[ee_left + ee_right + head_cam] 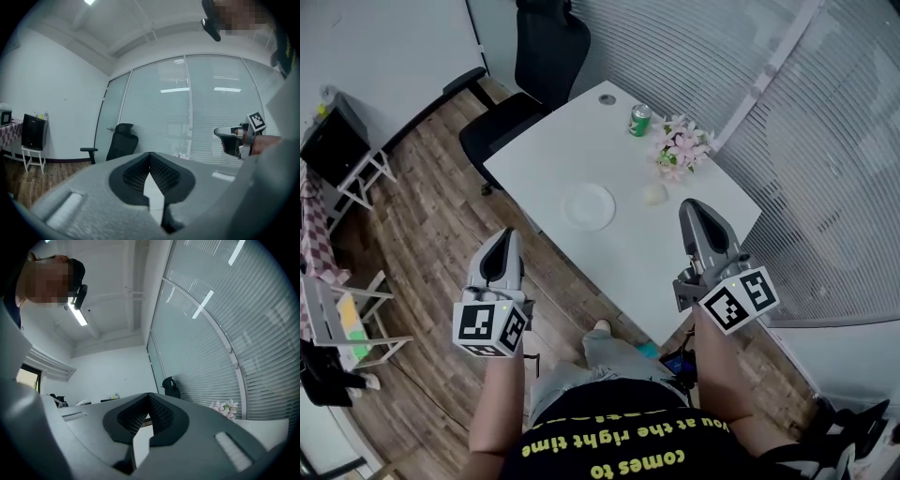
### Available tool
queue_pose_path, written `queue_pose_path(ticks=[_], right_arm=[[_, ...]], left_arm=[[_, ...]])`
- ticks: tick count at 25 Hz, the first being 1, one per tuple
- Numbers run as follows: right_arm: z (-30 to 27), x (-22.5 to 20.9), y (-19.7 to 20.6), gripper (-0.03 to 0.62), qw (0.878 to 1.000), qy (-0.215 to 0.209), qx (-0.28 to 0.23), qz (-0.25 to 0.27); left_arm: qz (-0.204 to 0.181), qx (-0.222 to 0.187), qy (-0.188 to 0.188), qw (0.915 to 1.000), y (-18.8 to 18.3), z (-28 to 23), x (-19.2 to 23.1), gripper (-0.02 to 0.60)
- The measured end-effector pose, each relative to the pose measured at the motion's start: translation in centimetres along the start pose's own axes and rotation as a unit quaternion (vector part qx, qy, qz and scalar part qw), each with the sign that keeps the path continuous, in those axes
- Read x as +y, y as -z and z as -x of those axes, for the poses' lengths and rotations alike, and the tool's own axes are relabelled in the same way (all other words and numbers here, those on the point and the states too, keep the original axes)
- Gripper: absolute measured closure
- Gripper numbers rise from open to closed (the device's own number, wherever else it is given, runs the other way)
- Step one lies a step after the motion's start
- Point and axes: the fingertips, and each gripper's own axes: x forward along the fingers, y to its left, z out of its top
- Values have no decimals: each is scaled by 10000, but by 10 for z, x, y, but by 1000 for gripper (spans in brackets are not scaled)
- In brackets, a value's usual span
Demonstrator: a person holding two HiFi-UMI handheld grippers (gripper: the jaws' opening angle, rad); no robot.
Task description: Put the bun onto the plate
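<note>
Here, both claws are held short of the task's things, and the bun still waits on the counter (pixel 553 150). At left, the left claw (pixel 503 234) hangs over the floor just off the counter's near edge, its jaws clenched tip to tip with nothing between them. Ahead of it on the counter lies the plate (pixel 589 206), white and bare. Just right of the plate, apart from it, sits the bun (pixel 654 195), a pale round lump, with the flowers (pixel 682 148) close behind it and a can (pixel 639 120) farther back. At right, the right claw (pixel 692 208) reaches over the counter's near right part, near the bun; its jaws too are clenched and empty. The step in hand is judged to be the approach to the bun, for which the right claw is the better placed. To do it well, the jaws should be spread before they arrive, brought in low so that one stands on either side of the bun, and kept clear of the flowers. The bun is probably soft, so a light squeeze should suffice; a hard one may crush it. The carry to the plate is short and leftward.
</note>
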Motion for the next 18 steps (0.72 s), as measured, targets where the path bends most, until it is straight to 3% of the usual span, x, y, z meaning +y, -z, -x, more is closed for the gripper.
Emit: queue_pose_path(ticks=[18], right_arm=[[-14, -48, 0, 591, 9999, 57, 5, -97]], left_arm=[[22, 88, -10, 10000, 10, -42, -14, 581]])
